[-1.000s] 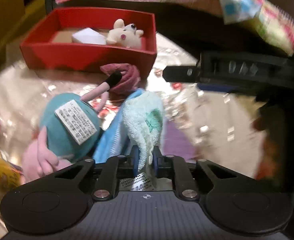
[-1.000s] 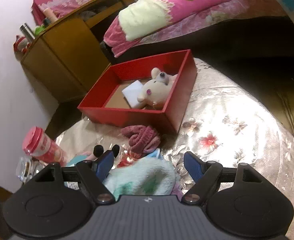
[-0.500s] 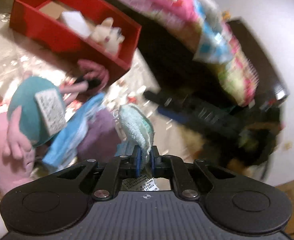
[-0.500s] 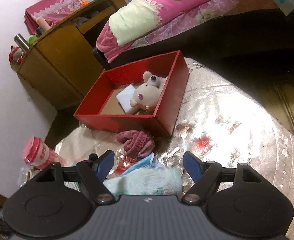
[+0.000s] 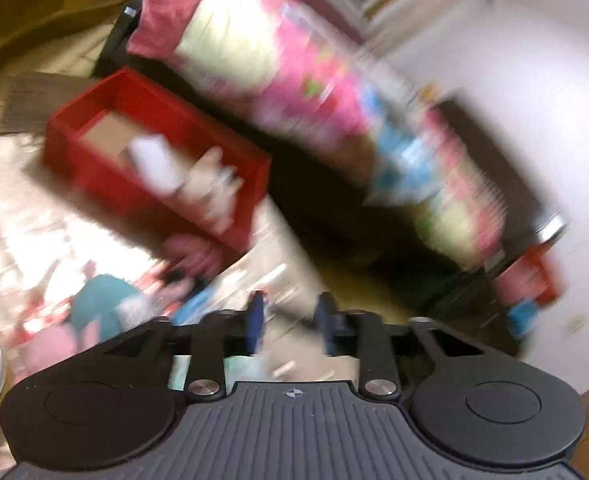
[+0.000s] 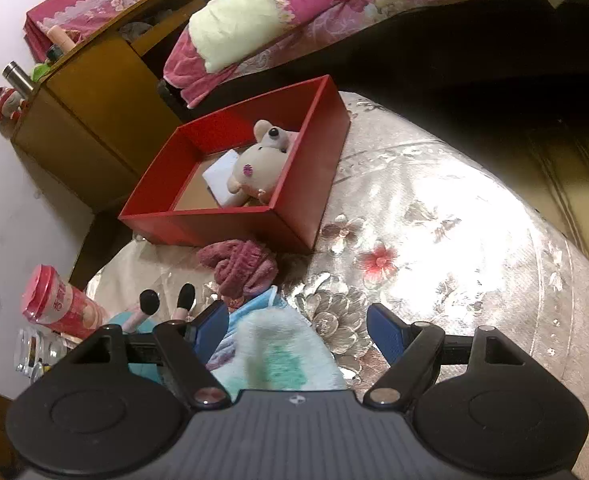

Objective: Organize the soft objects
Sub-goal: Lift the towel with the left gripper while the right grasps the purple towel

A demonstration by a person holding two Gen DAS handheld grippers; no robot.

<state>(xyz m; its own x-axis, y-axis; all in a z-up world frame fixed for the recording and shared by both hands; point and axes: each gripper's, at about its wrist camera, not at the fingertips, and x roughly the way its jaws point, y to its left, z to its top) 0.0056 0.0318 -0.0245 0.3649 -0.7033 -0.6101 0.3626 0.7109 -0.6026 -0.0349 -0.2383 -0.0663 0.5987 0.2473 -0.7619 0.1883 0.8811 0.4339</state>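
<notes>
The left wrist view is badly blurred. My left gripper is up above the table with its jaws opening and nothing visibly between the blue pads. The mint-green towel lies low between the fingers of my right gripper, which stands open and does not press on it. Under the towel are a blue cloth and a teal and pink plush. A maroon knitted piece lies against the red box. A cream mouse plush and a white block sit inside the box.
A silver floral cover spreads over the round table. A pink canister and glass jars stand at its left edge. Behind are a wooden cabinet and a bed with a pink quilt.
My left gripper rose and swung away to the right, and its jaws parted off the mint towel it had pinched. The towel now lies between the right gripper's fingers, which barely moved.
</notes>
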